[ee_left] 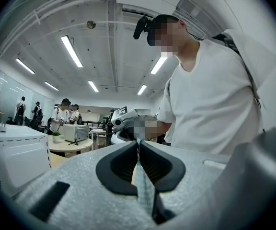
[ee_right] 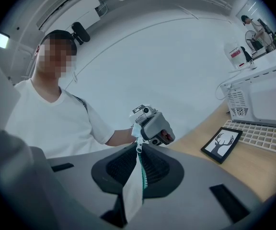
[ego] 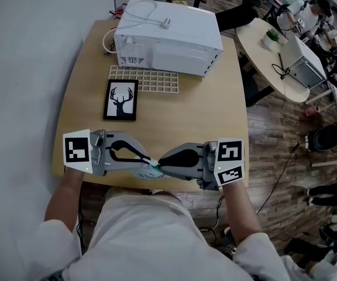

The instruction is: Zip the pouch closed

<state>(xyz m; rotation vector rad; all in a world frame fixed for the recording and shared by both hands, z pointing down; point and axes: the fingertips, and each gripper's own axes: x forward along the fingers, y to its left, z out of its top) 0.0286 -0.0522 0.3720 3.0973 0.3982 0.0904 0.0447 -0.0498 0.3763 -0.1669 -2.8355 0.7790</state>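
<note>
A small white and teal pouch hangs between my two grippers, just above the near edge of the wooden table. My left gripper comes in from the left and is shut on one end; the left gripper view shows the pale teal fabric pinched edge-on between its jaws. My right gripper comes in from the right and is shut on the other end. In the right gripper view the pouch hangs through the closed jaws, with a small metal zipper piece at the tips. Both grippers point level, tip to tip.
A white microwave-like appliance stands at the table's far end, with a white grid tray and a black-framed deer picture in front of it. A round table with a laptop is to the right. Cables cross the floor.
</note>
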